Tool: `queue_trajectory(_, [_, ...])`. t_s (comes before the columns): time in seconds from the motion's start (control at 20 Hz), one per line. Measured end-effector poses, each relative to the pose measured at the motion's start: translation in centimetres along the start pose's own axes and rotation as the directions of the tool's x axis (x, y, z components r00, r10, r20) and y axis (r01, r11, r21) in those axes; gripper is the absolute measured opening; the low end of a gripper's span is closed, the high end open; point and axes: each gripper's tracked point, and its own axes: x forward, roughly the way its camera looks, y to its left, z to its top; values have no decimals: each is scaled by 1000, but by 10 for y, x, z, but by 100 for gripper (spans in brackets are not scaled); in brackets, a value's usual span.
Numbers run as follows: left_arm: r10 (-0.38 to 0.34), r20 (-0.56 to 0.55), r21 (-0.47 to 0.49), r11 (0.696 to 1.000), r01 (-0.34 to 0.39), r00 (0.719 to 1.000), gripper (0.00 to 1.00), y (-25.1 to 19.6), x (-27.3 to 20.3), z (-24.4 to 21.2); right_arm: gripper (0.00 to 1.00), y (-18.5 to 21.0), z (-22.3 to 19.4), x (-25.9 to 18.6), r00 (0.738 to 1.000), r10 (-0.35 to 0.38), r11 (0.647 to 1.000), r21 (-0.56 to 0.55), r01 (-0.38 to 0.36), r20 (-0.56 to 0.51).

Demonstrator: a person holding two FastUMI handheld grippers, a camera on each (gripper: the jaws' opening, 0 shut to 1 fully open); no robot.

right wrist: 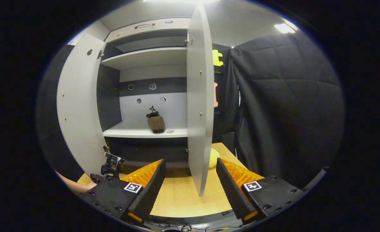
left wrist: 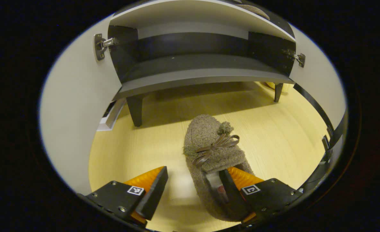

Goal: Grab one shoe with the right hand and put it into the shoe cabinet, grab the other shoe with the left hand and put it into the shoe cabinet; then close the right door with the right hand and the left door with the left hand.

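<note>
Down low, the left hand-held gripper (left wrist: 193, 190) is spread wide over the pale yellow wooden surface (left wrist: 273, 141), its right finger dipped into the heel opening of a fuzzy grey-brown slipper with a thin brown ribbon bow and a pompom (left wrist: 209, 145), while its left finger stands apart from the shoe with bare wood between them, so the slipper is straddled on one wall but not squeezed. That slipper lies flat on the surface with its toe pointing toward the tall grey shoe cabinet (left wrist: 193, 69), just short of the cabinet's dark legs and dark bottom shelf. Farther back, the right hand-held gripper (right wrist: 190, 183) hangs open with nothing between its fingers, facing the near edge of the cabinet's right door (right wrist: 199, 96), which is swung out toward it. Beyond, the left door (right wrist: 77, 106) also stands wide open, and a second fuzzy brown slipper (right wrist: 156, 122) sits on the light middle shelf (right wrist: 128, 132), near the back wall.
</note>
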Motion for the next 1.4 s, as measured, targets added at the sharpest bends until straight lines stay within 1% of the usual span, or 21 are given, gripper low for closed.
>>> queue_trajectory(0.05, [-18, 5, 10, 1000, 18, 1000, 100, -2, 3, 5, 98, -11, -3, -5, 999, -35, 999, 10, 35, -13])
queue_trajectory(0.15, [-52, 5, 11, 999, 52, 999, 67, -10, 11, 7, 98, -34, -5, -11, 995, -100, 994, 48, 101, -22])
queue_trajectory(0.2, [-55, -3, 16, 998, 55, 998, 50, -10, 18, 7, 98, -49, -4, -14, 990, -138, 988, 70, 140, -21])
queue_trajectory(0.25, [-54, -2, 27, 998, 54, 999, 54, -10, 17, 9, 98, -65, -4, -15, 984, -179, 980, 90, 180, -18])
queue_trajectory(0.3, [-44, -6, 39, 998, 44, 999, 53, -9, 17, 10, 98, -81, -5, -16, 976, -217, 970, 109, 217, -15])
queue_trajectory(0.35, [-21, -8, 45, 999, 22, 1000, 46, -3, 16, 11, 98, -99, -5, -16, 968, -251, 960, 126, 251, -15])
queue_trajectory(0.4, [-18, -30, 44, 999, 19, 999, 39, -4, 18, 8, 98, -113, -6, -16, 962, -273, 953, 135, 272, -15])
queue_trajectory(0.45, [-7, -55, 47, 999, 9, 998, 26, -4, 16, 3, 98, -126, -4, -13, 956, -294, 946, 137, 293, -11])
queue_trajectory(0.5, [6, -63, 52, 999, -2, 998, 33, -4, 13, 1, 98, -138, -3, -9, 950, -312, 941, 134, 310, -4])
queue_trajectory(0.55, [16, -57, 57, 998, -13, 998, 33, -7, 11, 4, 98, -148, -1, -5, 948, -319, 939, 134, 316, 3])
queue_trajectory(0.6, [99, -39, 78, 992, -96, 994, 33, 7, 9, 5, 98, -159, 5, 0, 948, -319, 939, 136, 315, 12])
queue_trajectory(0.65, [118, -52, 67, 991, -114, 992, 19, 4, 8, 2, 98, -167, 10, 6, 948, -317, 940, 139, 310, 24])
queue_trajectory(0.7, [104, -69, 47, 994, -101, 992, 5, -2, 8, -1, 98, -175, 14, 15, 949, -312, 942, 143, 304, 38])
queue_trajectory(0.75, [118, -72, 41, 993, -115, 990, 6, -1, 2, 0, 98, -181, 17, 23, 950, -308, 943, 148, 299, 44])
queue_trajectory(0.85, [118, -79, 19, 993, -117, 990, 6, 3, 3, 4, 98, -190, 23, 39, 956, -288, 948, 159, 277, 51])
queue_trajectory(1.05, [123, -95, -40, 991, -127, 988, 5, 4, -3, 8, 98, -208, 29, 64, 963, -262, 959, 127, 252, 69])
queue_trajectory(1.2, [125, -111, -113, 984, -137, 986, 5, 1, -6, 8, 98, -215, 23, 82, 972, -229, 965, 142, 221, 45])
queue_trajectory(1.25, [129, -117, -138, 980, -145, 985, 5, 2, -10, 11, 100, -217, 23, 86, 975, -219, 967, 143, 212, 39])
queue_trajectory(1.3, [135, -124, -152, 976, -153, 983, 5, 2, -14, 14, 98, -218, 23, 92, 977, -212, 970, 134, 205, 36])
queue_trajectory(1.4, [149, -111, -160, 973, -166, 983, 5, 5, -23, 24, 98, -223, 23, 101, 979, -203, 974, 110, 198, 34])
